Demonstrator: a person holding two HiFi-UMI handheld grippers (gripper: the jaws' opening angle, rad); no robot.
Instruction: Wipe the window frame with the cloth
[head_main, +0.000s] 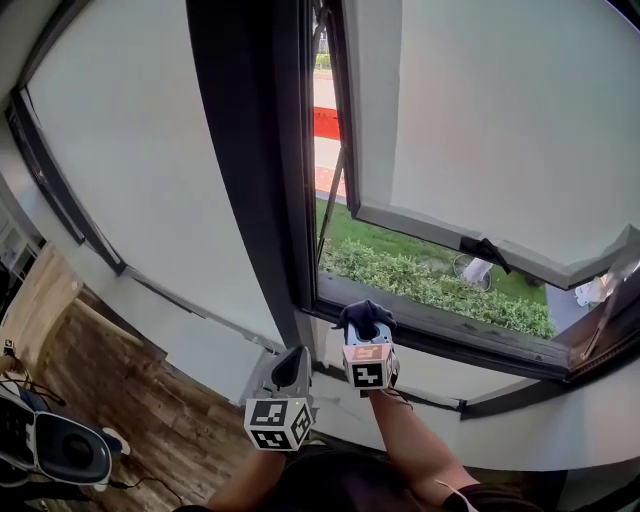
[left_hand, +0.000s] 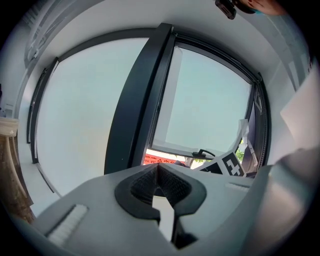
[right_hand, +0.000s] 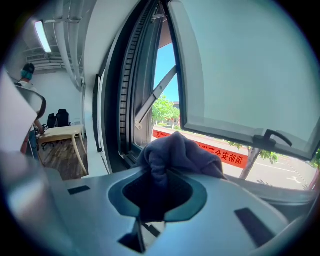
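While pinched in the right claw (right_hand: 157, 196), the cloth (right_hand: 181, 156) bulges ahead

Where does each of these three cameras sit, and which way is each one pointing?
Head view: on the person's head, looking down at the open window frame; shows both forearms, the left gripper and right gripper.
Left gripper view: on the left gripper, looking along its shut, empty jaws toward the frame; the right gripper's marker cube shows.
Right gripper view: on the right gripper, looking past the cloth clamped in its jaws, outdoors.
Shared: all three show the sash handle.
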